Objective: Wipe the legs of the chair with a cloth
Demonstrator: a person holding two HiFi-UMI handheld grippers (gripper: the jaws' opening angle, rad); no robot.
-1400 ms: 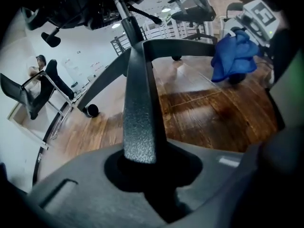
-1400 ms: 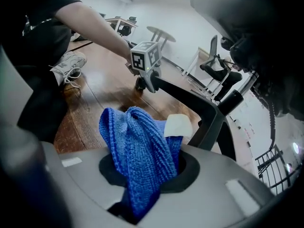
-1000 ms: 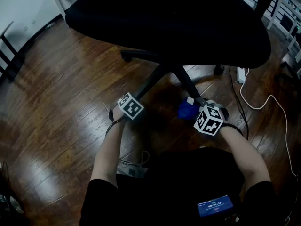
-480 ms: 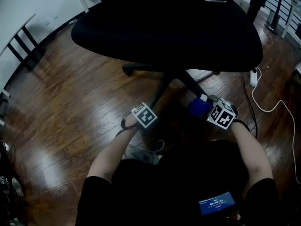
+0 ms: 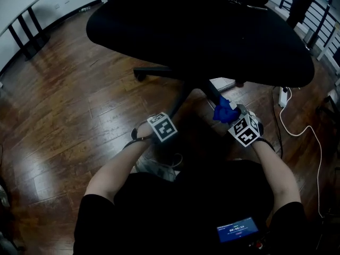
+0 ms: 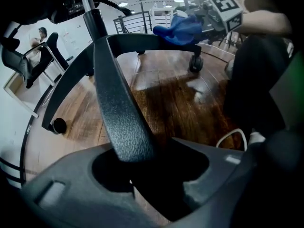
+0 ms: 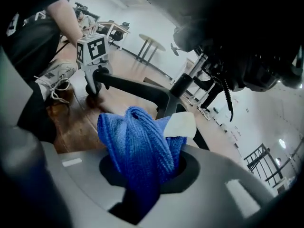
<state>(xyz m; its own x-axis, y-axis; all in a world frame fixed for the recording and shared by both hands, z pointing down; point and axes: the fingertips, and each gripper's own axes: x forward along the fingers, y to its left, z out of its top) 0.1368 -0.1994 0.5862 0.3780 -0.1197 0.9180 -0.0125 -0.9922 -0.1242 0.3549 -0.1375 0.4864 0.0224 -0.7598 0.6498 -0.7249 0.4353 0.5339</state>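
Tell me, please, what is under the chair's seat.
Black legs fan out over the wood floor, one caster showing. The right hand-held gripper holds a blue cloth at one leg. In the head view the seat covers the hub.

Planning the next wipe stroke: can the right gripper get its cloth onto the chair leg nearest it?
Likely yes: right gripper, shut on the blue cloth, sits right by that leg; nothing between.

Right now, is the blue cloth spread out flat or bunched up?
Bunched up. The blue cloth is crumpled into thick folds, pinched between the jaws of the right gripper; no part lies flat.
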